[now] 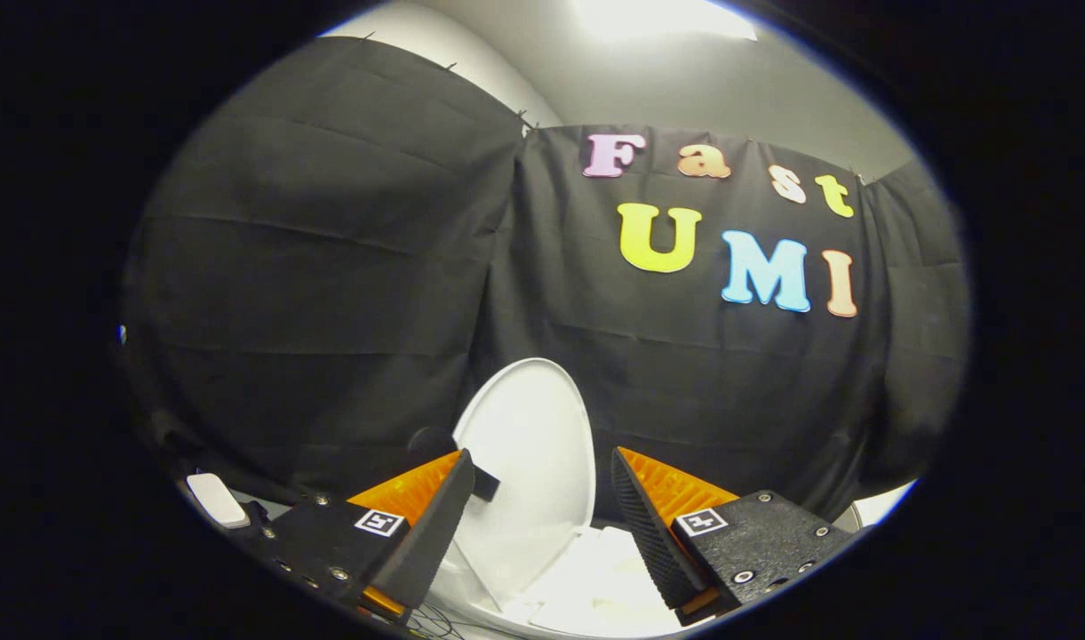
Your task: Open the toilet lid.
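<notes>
Overhead, a pale ceiling (684,80) is glowing above the black cloth wall (329,267) that is draping the booth. Below it, the white lid (533,462) is standing upright, just beyond the tongs (542,498), whose fingers are spreading apart, gripping nothing.

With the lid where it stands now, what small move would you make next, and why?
Probably draw the gripper straight back. The white oval toilet lid already stands raised against the black cloth wall, and the fingers are open with the lid showing between them, neither clearly pressing on it.
</notes>
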Demonstrator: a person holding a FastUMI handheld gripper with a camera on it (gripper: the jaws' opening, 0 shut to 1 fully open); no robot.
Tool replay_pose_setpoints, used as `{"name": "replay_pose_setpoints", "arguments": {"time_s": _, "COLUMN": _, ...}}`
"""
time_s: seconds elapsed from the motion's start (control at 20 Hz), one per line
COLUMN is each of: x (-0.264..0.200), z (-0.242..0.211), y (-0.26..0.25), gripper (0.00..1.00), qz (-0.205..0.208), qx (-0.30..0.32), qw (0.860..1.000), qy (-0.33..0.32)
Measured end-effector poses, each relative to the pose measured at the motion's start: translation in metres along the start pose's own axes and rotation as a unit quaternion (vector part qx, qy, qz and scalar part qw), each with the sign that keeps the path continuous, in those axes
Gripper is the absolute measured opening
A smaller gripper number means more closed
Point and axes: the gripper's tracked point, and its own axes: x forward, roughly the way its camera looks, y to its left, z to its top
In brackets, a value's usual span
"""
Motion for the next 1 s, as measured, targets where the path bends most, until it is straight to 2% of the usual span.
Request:
{"name": "replay_pose_setpoints", "arguments": {"time_s": 0.45, "x": -0.048, "z": -0.006, "y": -0.145, "gripper": 0.95, "qz": -0.114, "qx": -0.006, "qw": 0.993, "qy": -0.024}}
{"name": "replay_pose_setpoints", "arguments": {"time_s": 0.55, "x": -0.059, "z": -0.008, "y": -0.169, "gripper": 0.95, "qz": -0.134, "qx": -0.022, "qw": 0.99, "qy": -0.026}}
{"name": "replay_pose_setpoints", "arguments": {"time_s": 0.8, "x": -0.108, "z": -0.032, "y": -0.247, "gripper": 0.95, "qz": -0.202, "qx": -0.073, "qw": 0.976, "qy": -0.017}}
{"name": "replay_pose_setpoints", "arguments": {"time_s": 1.0, "x": -0.141, "z": -0.056, "y": -0.286, "gripper": 0.95, "qz": -0.232, "qx": -0.063, "qw": 0.971, "qy": -0.013}}
